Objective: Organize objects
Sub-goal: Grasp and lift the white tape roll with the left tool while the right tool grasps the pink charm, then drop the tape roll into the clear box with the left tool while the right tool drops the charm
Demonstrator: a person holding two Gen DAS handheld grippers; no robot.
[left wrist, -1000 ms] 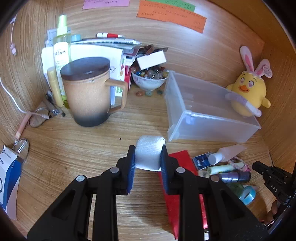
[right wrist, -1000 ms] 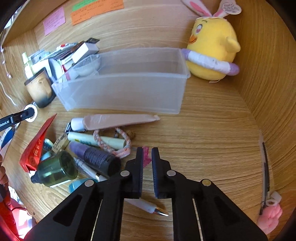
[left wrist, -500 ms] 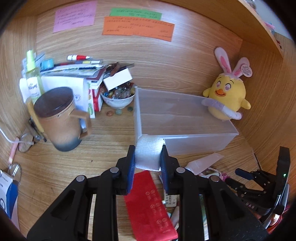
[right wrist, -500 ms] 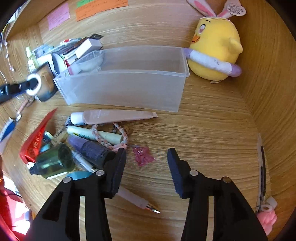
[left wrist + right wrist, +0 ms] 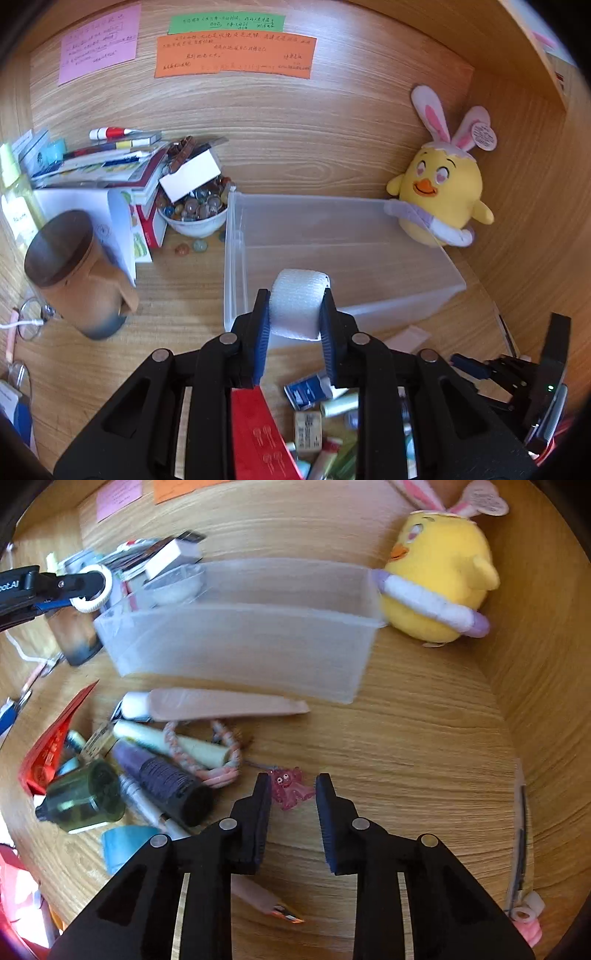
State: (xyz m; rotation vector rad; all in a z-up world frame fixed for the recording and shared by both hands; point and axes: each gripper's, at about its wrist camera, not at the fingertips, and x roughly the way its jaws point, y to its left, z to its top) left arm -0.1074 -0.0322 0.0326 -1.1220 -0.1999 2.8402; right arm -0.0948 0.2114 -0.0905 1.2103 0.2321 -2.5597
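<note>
My left gripper [image 5: 294, 306] is shut on a white roll of gauze tape [image 5: 297, 299], held over the near left part of a clear plastic bin [image 5: 406, 306]. The right wrist view shows that roll [image 5: 92, 587] at the far left, beside the bin [image 5: 240, 653]. My right gripper [image 5: 293, 781] points down at the desk with its jaws closing. A small pink translucent charm [image 5: 291, 788] lies between its pads, and they do not press on it.
A yellow chick plush [image 5: 439, 195] sits against the bin's right end. A lidded brown mug [image 5: 74, 273], a bowl of marbles [image 5: 194, 210] and stacked books [image 5: 110, 158] stand left. Tubes, a dark green bottle [image 5: 86, 797], blue tape [image 5: 122, 845] and a red packet [image 5: 51, 742] crowd the desk.
My left gripper carried the white roll up and to the right, from above the bare desk to over the bin. My right gripper went from shut to wide open, then narrowed around the pink charm.
</note>
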